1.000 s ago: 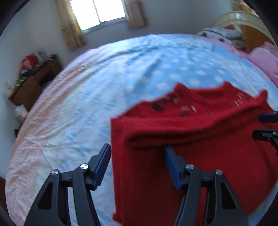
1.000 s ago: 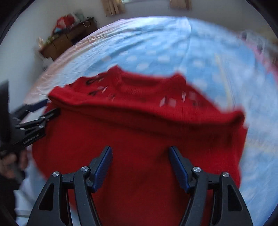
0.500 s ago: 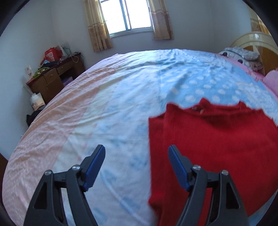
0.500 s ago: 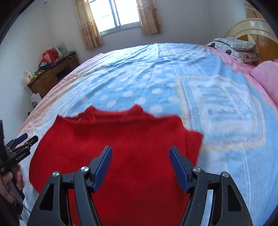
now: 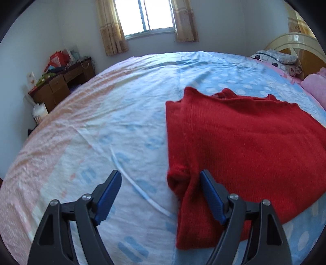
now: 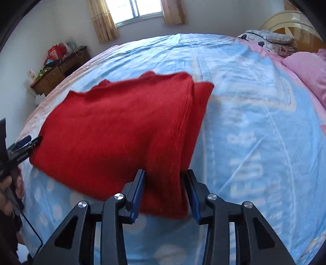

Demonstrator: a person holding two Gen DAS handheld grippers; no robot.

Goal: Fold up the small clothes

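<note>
A red knit sweater lies flat on the blue and pink bed sheet. My left gripper hovers at the sweater's left edge, its jaws opening. Between them are bare sheet and the bunched sleeve end, and neither pad presses on the cloth. In the right wrist view the sweater fills the left half. My right gripper is at its near right corner with the jaws closing and a fold of red cloth between the pads, not clamped. The left gripper shows at the far left edge, held by a hand.
A cluttered wooden desk stands against the left wall under a curtained window. Pillows, a pink blanket and a wooden headboard are at the far right. The sheet runs wide on both sides of the sweater.
The sweater's folded-over top is gone from view and it now lies flat. The left gripper slid off it to its left edge and widened. The right gripper moved to the right corner and narrowed around it.
</note>
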